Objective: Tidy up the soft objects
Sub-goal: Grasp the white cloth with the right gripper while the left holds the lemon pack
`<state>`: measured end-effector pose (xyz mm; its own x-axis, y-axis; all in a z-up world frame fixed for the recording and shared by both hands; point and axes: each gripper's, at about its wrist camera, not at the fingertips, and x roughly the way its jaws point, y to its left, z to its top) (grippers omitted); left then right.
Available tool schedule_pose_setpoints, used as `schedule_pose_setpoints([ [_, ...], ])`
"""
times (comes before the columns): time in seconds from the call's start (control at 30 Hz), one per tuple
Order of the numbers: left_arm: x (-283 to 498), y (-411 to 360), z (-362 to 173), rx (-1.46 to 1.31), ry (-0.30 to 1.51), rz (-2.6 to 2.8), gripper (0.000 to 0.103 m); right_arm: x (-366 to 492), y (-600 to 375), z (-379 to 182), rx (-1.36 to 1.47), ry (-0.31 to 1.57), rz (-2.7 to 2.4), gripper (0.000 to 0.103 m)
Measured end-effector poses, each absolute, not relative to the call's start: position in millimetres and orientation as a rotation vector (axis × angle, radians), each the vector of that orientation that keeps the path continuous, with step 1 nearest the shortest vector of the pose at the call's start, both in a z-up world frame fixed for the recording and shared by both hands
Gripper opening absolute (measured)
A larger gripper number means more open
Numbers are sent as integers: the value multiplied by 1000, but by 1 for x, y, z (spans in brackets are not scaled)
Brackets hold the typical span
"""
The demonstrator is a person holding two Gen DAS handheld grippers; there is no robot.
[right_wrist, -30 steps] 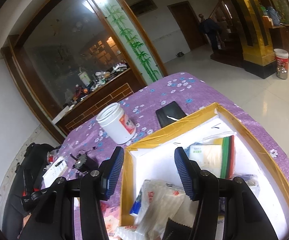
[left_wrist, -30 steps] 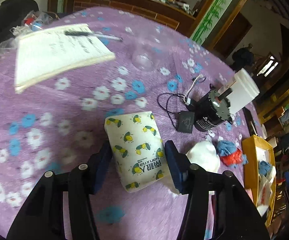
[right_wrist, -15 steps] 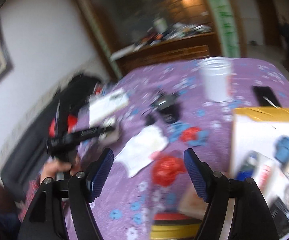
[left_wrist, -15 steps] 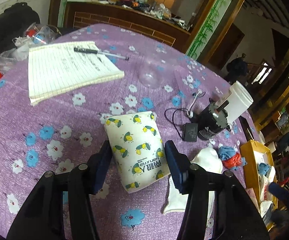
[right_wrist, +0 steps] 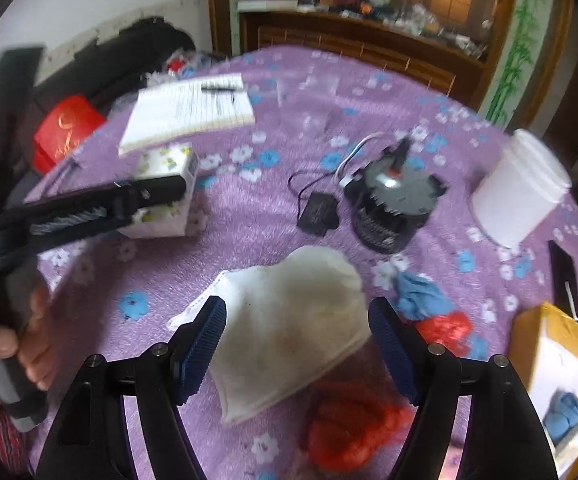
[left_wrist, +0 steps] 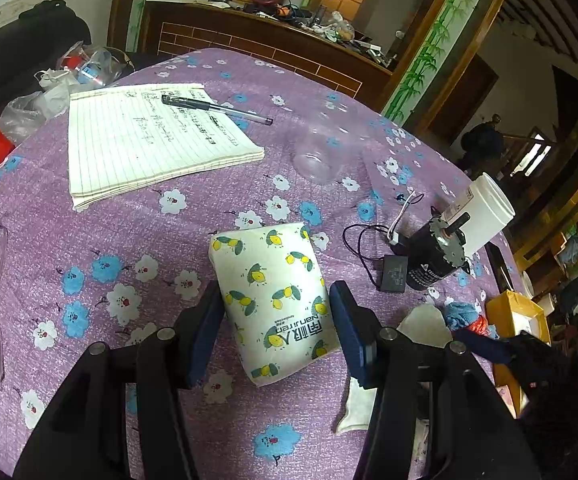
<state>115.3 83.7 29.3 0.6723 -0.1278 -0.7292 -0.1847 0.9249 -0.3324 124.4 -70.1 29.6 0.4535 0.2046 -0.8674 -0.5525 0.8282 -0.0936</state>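
Tissues in the lemon-print pack (left_wrist: 277,300) stay pinched upright between my left gripper (left_wrist: 277,334) pads so they lift clear of the tablecloth (left_wrist: 129,216), while my right gripper (right_wrist: 297,344) hangs spread and empty over the white cloth (right_wrist: 289,324) lying flat, ready to straddle it.

Each gripper (right_wrist: 297,344) has black arms; ribbed blue pads (right_wrist: 203,344); silver screws; a red-striped sleeve (right_wrist: 1,440).

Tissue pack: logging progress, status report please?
Left gripper shut on tissue pack. Right gripper open over white cloth. Nothing in the way.
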Motion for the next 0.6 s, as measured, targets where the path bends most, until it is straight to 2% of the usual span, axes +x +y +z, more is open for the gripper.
schedule_pose_setpoints([
  [0.1, 115, 82, 30, -395, 839, 26, 52, 128, -64, 16, -413, 1024, 475, 70],
  [0.2, 114, 81, 30, -392, 841, 22, 52, 127, -65, 7, -417, 1045, 438, 27],
  [0.3, 113, 80, 31, -389, 834, 18, 52, 121, -76, 18, -313, 1004, 452, 10],
  [0.6, 104, 55, 43, -336, 777, -92, 52, 71, -134, 80, -36, 815, 493, 9],
])
